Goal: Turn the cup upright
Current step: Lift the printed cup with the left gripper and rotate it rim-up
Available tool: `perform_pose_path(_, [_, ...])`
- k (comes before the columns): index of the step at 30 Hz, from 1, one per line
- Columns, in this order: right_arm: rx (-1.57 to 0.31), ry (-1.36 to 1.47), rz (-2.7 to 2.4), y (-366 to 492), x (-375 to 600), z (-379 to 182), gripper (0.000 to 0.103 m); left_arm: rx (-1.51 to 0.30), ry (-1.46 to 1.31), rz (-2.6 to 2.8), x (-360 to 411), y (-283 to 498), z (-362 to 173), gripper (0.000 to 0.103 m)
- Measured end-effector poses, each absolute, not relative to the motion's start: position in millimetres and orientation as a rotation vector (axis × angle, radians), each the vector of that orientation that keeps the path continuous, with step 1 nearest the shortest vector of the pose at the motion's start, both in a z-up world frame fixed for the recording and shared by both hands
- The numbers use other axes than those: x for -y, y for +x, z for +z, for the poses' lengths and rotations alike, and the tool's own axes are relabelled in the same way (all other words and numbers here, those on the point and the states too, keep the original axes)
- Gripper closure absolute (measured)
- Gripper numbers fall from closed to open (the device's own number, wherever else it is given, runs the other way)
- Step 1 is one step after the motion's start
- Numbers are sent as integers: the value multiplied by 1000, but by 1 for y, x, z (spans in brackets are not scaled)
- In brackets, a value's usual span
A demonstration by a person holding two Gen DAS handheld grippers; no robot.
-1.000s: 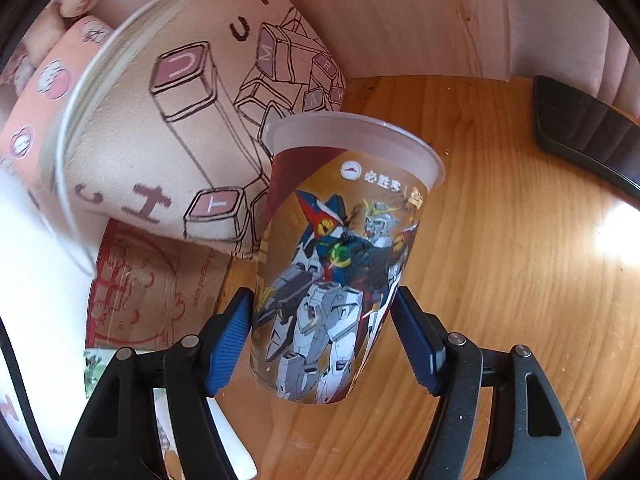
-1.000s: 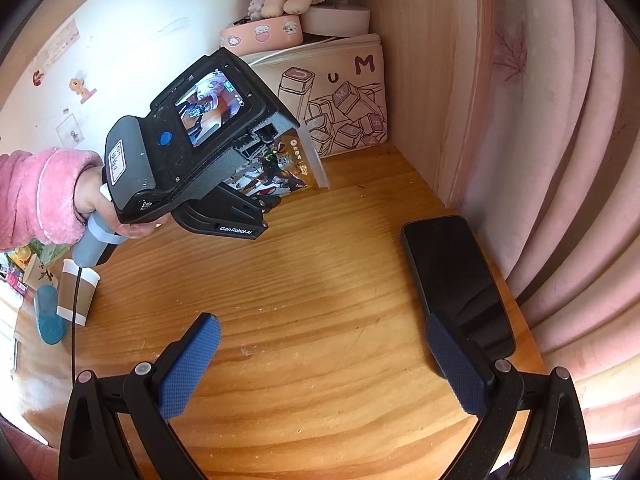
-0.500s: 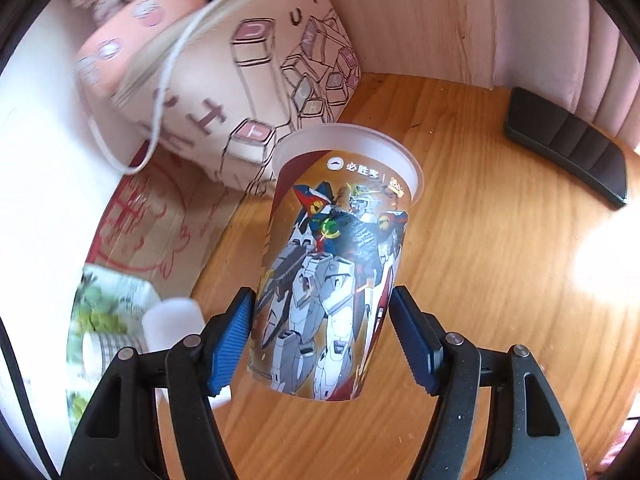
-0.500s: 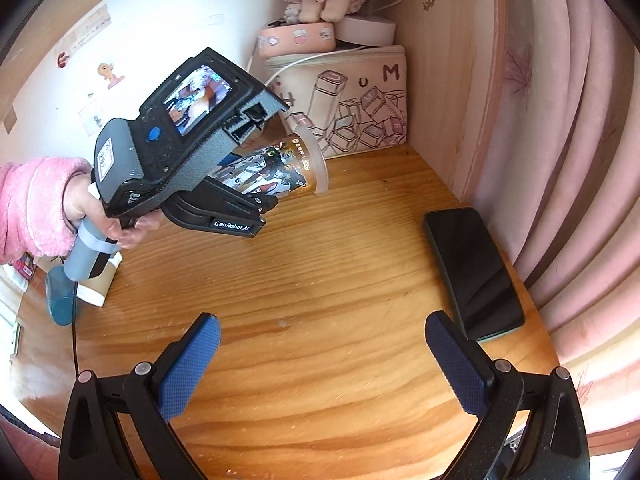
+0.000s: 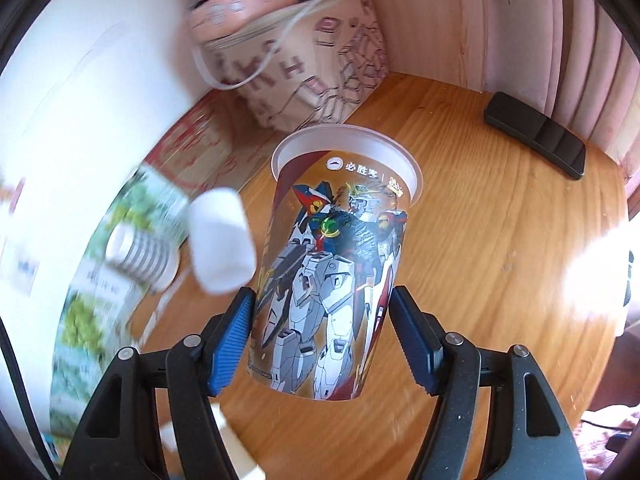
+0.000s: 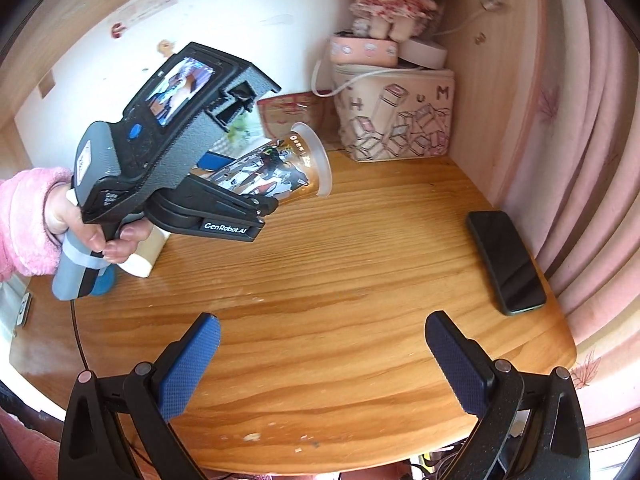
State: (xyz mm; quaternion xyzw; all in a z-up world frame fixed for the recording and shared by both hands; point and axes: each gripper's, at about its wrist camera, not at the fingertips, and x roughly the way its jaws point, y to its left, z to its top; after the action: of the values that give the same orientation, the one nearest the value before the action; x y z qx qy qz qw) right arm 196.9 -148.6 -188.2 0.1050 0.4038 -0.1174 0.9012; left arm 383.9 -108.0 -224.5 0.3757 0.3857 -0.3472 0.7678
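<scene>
I had the left gripper [image 5: 320, 328] clamped on the cup [image 5: 336, 264], its blue pads pressed against the lower half of the printed wall, near the base. In the right wrist view the cup [image 6: 280, 172] sat left of centre, lifted off the wooden table [image 6: 340, 264] and lying close to horizontal, its flared frosted rim pointing right toward the printed bag [image 6: 394, 116] in the upper middle. So the flip looked only partly done: the mouth was not yet facing up.

The right gripper [image 6: 320, 364] hung at the bottom of its frame with jaws spread wide and nothing between them, above bare table, the phone [image 6: 506, 262] well off to its right.

I judged the cup to be a thin plastic drink cup, light and apparently empty, with a glossy wrap that could slide and a wall that would buckle under hard squeeze. Low on the body, where the base stiffens it, seemed the sound place to grip; the rim looked too flexible.
</scene>
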Motion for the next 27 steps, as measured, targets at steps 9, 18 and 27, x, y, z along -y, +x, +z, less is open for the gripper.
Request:
perform_pose_path(9, [-819, 205, -190, 188, 83, -177, 0, -886, 625, -660, 22, 366, -194, 31])
perform_pose_path(18, [-797, 248, -166, 177, 32, -168, 0, -901, 418, -577, -73, 333, -168, 31])
perform_pose_path(27, [-773, 282, -172, 165, -5, -162, 0, -937, 280, -489, -149, 304, -168, 31])
